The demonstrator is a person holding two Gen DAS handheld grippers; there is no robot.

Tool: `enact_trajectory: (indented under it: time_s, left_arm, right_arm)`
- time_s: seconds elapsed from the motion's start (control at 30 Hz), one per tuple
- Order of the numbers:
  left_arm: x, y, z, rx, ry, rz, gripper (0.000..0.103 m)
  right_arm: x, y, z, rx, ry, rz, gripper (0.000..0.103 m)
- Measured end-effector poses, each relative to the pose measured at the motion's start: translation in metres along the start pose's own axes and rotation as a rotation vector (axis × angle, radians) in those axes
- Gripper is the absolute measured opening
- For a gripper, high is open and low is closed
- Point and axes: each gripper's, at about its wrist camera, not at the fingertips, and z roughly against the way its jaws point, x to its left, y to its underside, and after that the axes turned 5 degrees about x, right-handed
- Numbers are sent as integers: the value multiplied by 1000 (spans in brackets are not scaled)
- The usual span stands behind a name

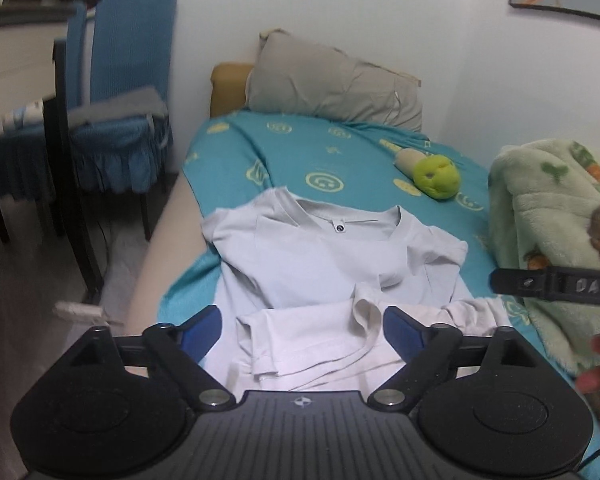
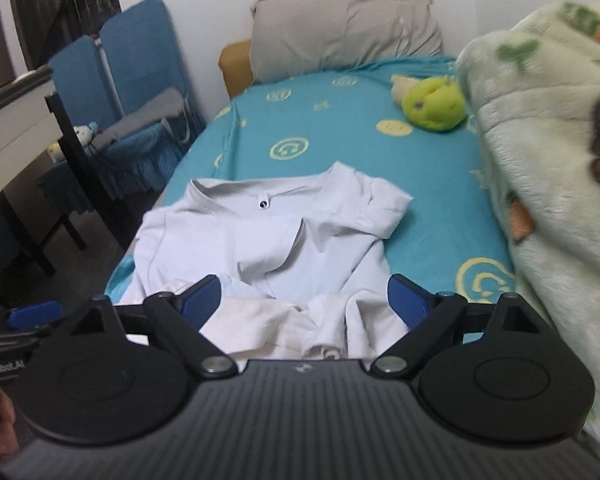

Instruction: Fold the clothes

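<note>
A pale grey short-sleeved cotton T-shirt [image 1: 312, 256] lies spread on the bed's turquoise sheet printed with yellow smiley faces [image 2: 340, 128], collar at the far end, directly ahead of both tools. Its sleeves are partly turned in and its near hem is bunched; over that hem, just in front of the tools, sits a rumpled white cloth garment [image 1: 312, 344], loosely doubled. This fits either a fold partway done or a heap waiting to be laid flat.

The left tool [image 1: 302, 330] stands wide with nothing between its blue pads, poised above the white garment. The right tool [image 2: 304, 300] is likewise spread wide and empty, over the crumpled near edge.

Risks, as I judge them: the two fabrics overlap, so a pinch here could catch both layers and drag the T-shirt askew. The T-shirt's left side lies close to the bed edge, left of the tools, and a tug could slide it off. The fluffy green patterned blanket [image 2: 540, 160] crowds the right side and could snag.

Readable writing: "DAS" on the right tool's arm in the left view; "nRobot.AI" partly visible on the left tool in the right view.
</note>
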Motion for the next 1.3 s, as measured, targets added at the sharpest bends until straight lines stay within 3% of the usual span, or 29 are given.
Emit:
enact_trajectory:
  time_s: [0.2, 0.4, 0.53, 0.73, 1.07, 1.3]
  left_arm:
    - [-11, 15, 40, 15, -34, -39, 96]
    - [-13, 29, 71, 67, 41, 73, 99]
    - [-15, 36, 63, 164, 55, 133, 99]
    - [13, 52, 31, 369, 90, 375, 98]
    - [41, 76, 2, 535, 148, 657, 98]
    - [50, 77, 0, 469, 120, 717, 97]
  right_arm:
    - [4, 17, 40, -27, 12, 3, 92]
    - [4, 29, 64, -47, 7, -8, 92]
    - [4, 28, 62, -46, 14, -9, 92]
    - [-3, 27, 49, -13, 18, -50, 92]
    - [-3, 26, 41, 23, 17, -63, 92]
    - [-2, 25, 38, 35, 17, -63, 92]
